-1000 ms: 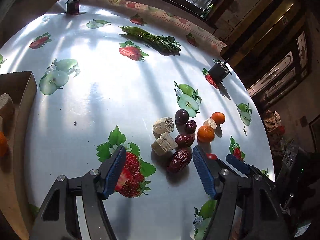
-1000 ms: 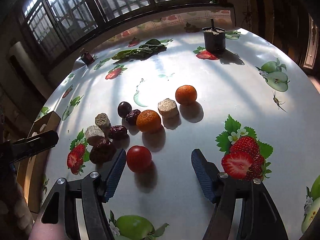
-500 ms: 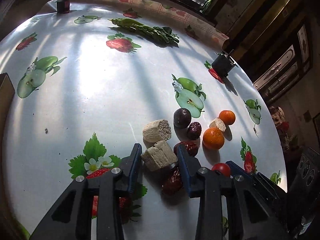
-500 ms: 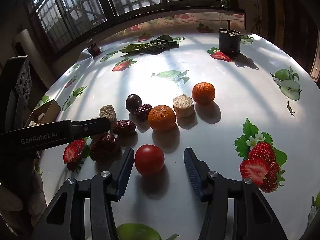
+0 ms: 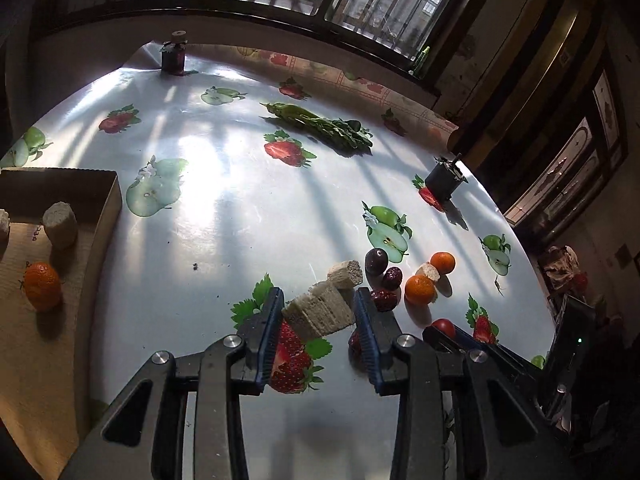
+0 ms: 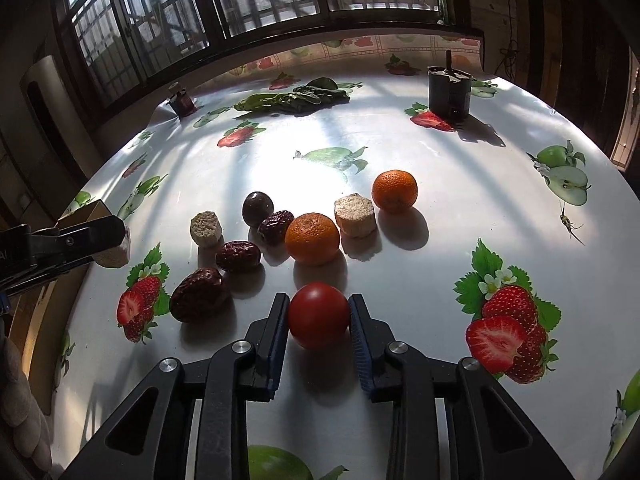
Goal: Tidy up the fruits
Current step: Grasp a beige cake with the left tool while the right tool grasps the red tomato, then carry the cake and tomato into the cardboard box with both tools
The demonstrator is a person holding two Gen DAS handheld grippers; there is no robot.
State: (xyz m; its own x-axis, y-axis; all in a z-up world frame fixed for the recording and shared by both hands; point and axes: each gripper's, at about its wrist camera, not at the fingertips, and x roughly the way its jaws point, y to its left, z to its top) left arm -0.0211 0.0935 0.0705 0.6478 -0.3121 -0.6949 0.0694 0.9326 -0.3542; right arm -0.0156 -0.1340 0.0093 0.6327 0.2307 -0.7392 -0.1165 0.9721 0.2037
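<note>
Two views cover this moment. From the left wrist, the left gripper clamps a pale spongy block between its blue pads, the block held clear above the fruit-print tablecloth. Beyond the block a second pale cylinder lies on the cloth beside a dark round plum, two red dates and two oranges. At the left edge a cardboard box holds another pale cylinder and an orange. A bundle of green leaves lies far across the table, and a black holder stands near the right rim. The right gripper shows low at the right, closed around a red tomato.

From the right wrist, the right gripper has just been closing and both pads now press the sides of the tomato, which sits on the cloth. Just ahead lie a large orange, a pale cylinder, a farther orange, the plum and three dates. At the left edge the left gripper holds its block near the box corner.
</note>
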